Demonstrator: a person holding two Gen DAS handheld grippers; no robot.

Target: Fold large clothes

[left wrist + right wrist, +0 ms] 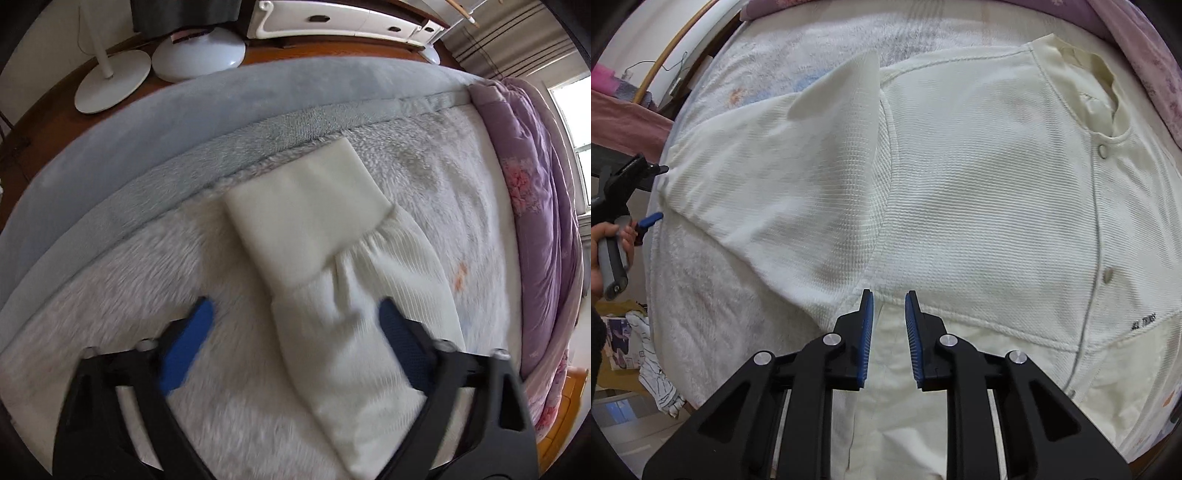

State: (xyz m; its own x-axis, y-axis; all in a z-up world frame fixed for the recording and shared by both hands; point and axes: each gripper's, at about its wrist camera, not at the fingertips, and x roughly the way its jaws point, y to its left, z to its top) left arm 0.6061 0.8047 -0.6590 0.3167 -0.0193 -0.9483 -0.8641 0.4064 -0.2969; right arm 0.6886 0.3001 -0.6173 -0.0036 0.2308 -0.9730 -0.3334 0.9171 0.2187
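Both wrist views look down, close — sharing the jacket

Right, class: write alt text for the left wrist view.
A white sleeve lies stretched across a fluffy white blanket, between the open blue-padded fingers of the left gripper. A purple quilt lies along the bed's right side.
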